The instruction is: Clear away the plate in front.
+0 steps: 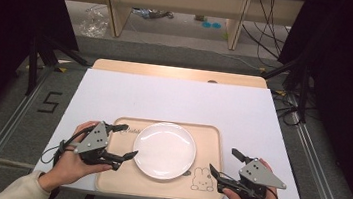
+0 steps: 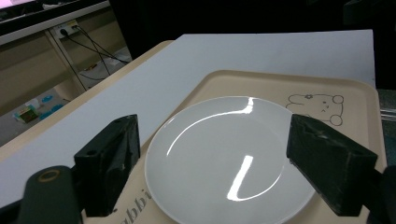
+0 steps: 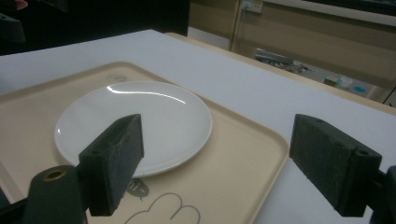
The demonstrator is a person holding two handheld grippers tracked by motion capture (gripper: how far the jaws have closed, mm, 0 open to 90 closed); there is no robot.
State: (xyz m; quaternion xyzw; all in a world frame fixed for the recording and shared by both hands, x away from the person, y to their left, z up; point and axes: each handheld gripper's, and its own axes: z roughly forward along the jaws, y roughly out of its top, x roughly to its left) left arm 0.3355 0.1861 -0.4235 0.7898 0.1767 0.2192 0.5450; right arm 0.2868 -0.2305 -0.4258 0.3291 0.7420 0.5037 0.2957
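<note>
The white plate (image 1: 164, 149) lies empty on the beige tray (image 1: 211, 133); glossy and rigid, it looks slippery and breakable, best pinched at the rim. Both grippers' jaws stand spread.

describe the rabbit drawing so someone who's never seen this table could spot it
On the white rectangular tabletop lies a beige plastic tray holding a round white ceramic plate. The rabbit drawing sits in the tray's near right corner, beside the plate: a small dark outline figure, the tray's sole picture.
</note>
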